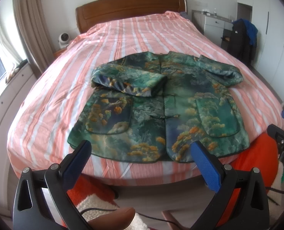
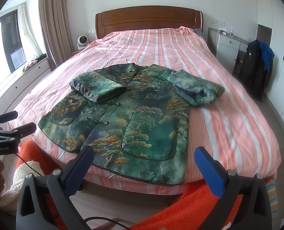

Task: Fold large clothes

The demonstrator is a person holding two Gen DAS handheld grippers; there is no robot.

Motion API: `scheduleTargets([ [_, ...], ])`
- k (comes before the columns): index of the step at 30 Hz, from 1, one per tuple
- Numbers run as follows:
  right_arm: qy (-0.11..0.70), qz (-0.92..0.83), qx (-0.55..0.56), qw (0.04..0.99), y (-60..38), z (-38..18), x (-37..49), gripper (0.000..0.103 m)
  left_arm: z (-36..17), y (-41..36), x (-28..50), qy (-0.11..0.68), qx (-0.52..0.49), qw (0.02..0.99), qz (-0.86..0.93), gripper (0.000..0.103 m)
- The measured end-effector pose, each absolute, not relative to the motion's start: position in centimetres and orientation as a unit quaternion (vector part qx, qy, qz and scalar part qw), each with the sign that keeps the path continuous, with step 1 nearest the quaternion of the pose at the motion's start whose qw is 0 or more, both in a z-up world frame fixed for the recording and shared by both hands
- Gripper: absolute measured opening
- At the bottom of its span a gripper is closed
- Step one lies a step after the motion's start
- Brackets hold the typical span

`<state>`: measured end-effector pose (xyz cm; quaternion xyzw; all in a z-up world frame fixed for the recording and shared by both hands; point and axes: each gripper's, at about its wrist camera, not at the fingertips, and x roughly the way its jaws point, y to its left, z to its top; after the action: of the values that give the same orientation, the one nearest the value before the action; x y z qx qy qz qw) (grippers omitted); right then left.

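Jacket (image 1: 161,103) lying flat, front up, on the striped bed (image 1: 122,38), hem toward the near edge, collar toward the headboard (image 1: 130,9). Laid out that way, probably, so that both sides stay within reach from the foot of the bed. Left sleeve (image 1: 128,80) already crossed over the chest, cuff resting near the middle closure; right sleeve (image 1: 220,71) bent at the elbow but lying out past the side seam, partly on the bedsheet. Seemingly an early stage of the fold, with one sleeve in and the other waiting.

Left hand-held gripper (image 1: 142,153) spread wide, empty, hanging just above the hem near the middle of the jacket, touching nothing. Right hand-held gripper (image 2: 143,161) likewise spread wide and empty, poised over the lower right corner of the jacket, beside the right pocket (image 2: 151,134). Both held back from the cloth, most likely to line up the next grasp.

Next move, by judgement: bringing the right sleeve across the chest to match the left. Slippery-looking, padded fabric; likely to slide or spring open unless pinched well in from the edge.
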<state>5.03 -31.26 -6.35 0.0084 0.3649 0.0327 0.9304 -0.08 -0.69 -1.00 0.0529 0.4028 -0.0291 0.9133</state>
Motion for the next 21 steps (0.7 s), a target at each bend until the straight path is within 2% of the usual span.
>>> scheduleTargets([
  [21, 0.371, 0.05, 0.03, 0.927, -31.7, -7.2, 5.1, 0.103, -1.4, -1.9, 0.7, 0.414, 0.055, 0.908, -0.045, 0.103],
])
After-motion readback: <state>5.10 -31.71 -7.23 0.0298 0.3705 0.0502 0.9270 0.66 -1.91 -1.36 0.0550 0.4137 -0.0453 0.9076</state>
